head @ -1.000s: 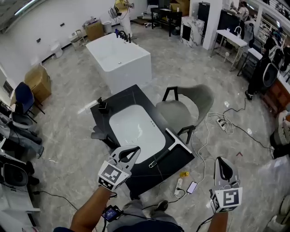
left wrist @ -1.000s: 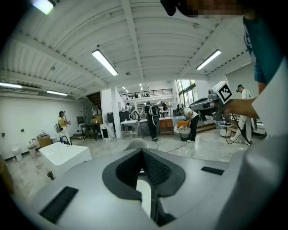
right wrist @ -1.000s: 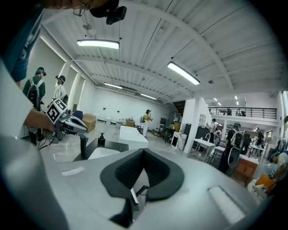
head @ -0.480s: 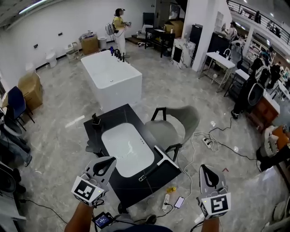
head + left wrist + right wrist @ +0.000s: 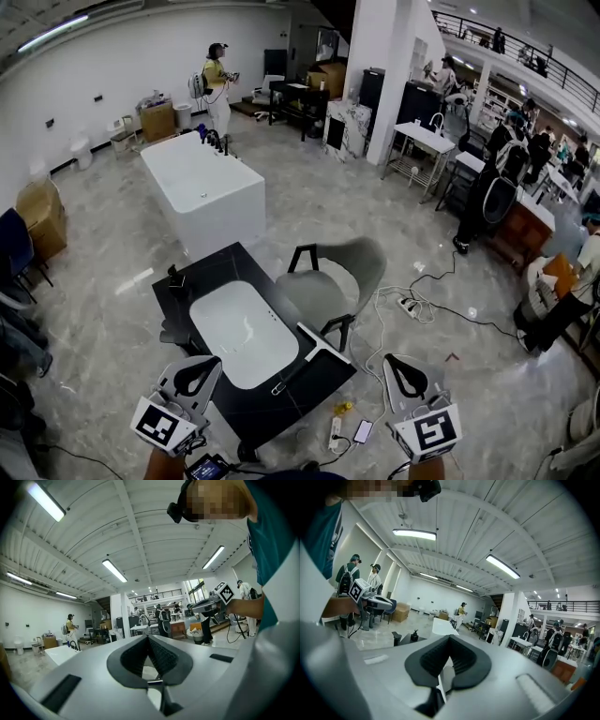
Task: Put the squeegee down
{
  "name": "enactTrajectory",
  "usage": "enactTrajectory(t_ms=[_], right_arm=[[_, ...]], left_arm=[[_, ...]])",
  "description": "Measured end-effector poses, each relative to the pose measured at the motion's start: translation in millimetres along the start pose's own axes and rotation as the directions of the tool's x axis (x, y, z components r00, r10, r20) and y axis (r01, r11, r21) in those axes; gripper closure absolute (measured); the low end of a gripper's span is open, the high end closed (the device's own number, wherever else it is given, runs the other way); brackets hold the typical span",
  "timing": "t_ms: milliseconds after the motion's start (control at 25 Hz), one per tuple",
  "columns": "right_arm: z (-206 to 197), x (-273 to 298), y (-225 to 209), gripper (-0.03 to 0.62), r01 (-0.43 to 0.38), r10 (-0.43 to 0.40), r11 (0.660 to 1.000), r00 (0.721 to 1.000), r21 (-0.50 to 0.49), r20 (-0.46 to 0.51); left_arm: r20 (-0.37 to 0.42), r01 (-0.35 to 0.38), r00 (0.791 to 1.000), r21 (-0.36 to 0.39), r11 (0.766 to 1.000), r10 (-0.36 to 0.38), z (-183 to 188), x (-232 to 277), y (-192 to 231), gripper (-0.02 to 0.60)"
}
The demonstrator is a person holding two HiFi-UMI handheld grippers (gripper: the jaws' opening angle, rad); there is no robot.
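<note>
The squeegee lies on the right edge of the black table, white blade toward the chair, dark handle pointing at me. A white oval basin fills the tabletop's middle. My left gripper is held near the table's front left corner, shut and empty. My right gripper is held over the floor to the right of the table, also shut and empty. In the left gripper view the pads meet with nothing between them. The right gripper view shows its pads closed the same way.
A grey chair stands against the table's right side. A white bathtub sits beyond the table. Cables, a power strip and a phone lie on the floor between my grippers. A person stands far back.
Both grippers have risen and drawn back from the table, and the view has lifted to show more of the room. The squeegee has stayed lying on the table.
</note>
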State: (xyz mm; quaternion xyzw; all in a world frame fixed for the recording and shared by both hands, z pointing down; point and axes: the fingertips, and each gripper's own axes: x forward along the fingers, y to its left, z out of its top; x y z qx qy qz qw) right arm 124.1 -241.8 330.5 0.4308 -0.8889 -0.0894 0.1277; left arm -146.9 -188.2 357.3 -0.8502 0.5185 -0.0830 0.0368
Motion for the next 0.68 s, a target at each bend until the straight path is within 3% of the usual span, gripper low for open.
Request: enactTrajectory(t_ms=[680], right_arm=[[-21,-4,-12,0.586,0.014,-0.013,1.0,0.999,0.021,-0.038]], left_arm=[[-0.001,0.079,0.997,-0.005,0.997,-0.079,-12,25,-15,0.575]])
